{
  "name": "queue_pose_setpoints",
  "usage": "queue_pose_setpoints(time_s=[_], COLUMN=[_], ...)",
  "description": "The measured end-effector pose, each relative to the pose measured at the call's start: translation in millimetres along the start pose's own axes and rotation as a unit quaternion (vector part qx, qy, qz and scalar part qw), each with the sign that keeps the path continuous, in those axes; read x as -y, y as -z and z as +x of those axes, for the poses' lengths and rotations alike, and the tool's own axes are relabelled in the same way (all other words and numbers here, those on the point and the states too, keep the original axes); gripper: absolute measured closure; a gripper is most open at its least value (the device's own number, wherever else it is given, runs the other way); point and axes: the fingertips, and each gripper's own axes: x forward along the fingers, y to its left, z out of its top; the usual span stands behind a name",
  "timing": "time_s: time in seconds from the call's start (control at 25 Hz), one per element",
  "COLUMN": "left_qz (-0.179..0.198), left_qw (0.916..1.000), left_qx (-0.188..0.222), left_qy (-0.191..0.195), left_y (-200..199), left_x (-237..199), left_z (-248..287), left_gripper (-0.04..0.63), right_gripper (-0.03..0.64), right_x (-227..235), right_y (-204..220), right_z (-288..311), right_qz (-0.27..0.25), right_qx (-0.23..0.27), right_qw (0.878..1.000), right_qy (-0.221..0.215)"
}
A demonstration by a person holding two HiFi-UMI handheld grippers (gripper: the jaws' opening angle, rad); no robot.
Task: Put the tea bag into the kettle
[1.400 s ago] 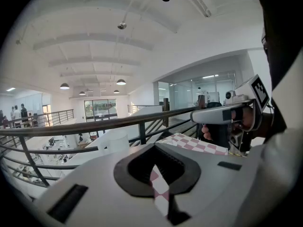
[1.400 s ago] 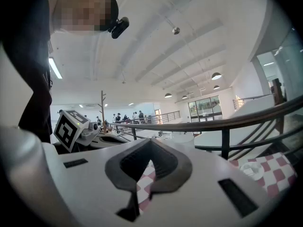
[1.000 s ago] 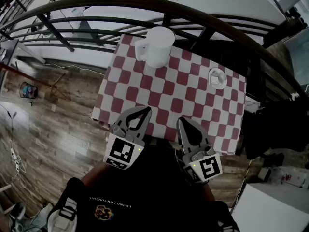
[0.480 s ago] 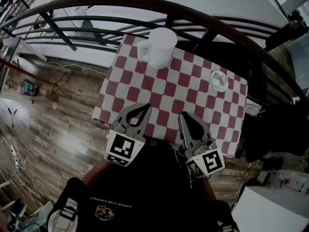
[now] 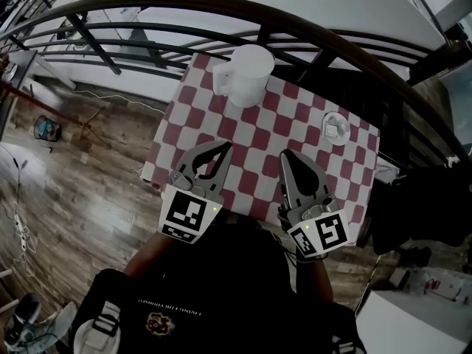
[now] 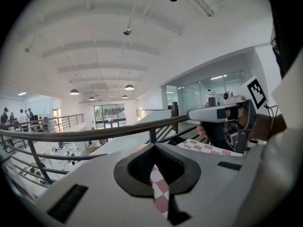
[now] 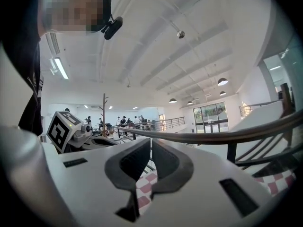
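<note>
Hovering at 6 o'clock over the checked surface, my left gripper, right gripper, fingers together (both empty), kettle at 12, small dish at 2.

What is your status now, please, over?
Left gripper shut, empty. Right gripper shut, empty. Tea bag untouched, far right; kettle far left. Nothing in the way.

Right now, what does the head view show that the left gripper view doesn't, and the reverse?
Head view only: the white kettle, a small white dish and the wood floor. Left gripper view only: ceiling lamps and distant people. Both: the checked tablecloth, the railing and the right gripper.
</note>
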Motion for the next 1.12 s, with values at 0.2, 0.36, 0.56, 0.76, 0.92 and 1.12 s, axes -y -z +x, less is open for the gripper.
queue_pose_setpoints(time_s=[0.2, 0.36, 0.56, 0.76, 0.92, 1.12], left_qz=[0.014, 0.025, 0.031, 0.024, 0.009, -0.013], left_qw=[0.9992, 0.9968, 0.9928, 0.9888, 0.9866, 0.9882], left_qx=[0.020, 0.034, 0.040, 0.042, 0.048, 0.042], left_qy=[-0.031, -0.068, -0.108, -0.141, -0.156, -0.146], left_y=[-26, -47, -69, -82, -87, -76], left_x=[-26, -57, -94, -128, -154, -173], left_z=[13, 21, 36, 54, 75, 115], left_gripper=[0.597, 0.597, 0.597, 0.597, 0.597, 0.597], right_gripper=[0.604, 0.604, 0.604, 0.604, 0.604, 0.604], right_x=[22, 41, 64, 87, 108, 128], right_y=[-22, -38, -54, -65, -59, -32], right_z=[17, 34, 64, 98, 134, 177], right_qz=[-0.029, -0.042, -0.033, -0.037, -0.035, -0.022], right_qx=[0.021, 0.034, 0.040, 0.044, 0.036, 0.009], right_qw=[0.999, 0.999, 0.998, 0.998, 0.998, 0.999], right_qy=[0.000, -0.002, -0.019, -0.023, -0.028, -0.040])
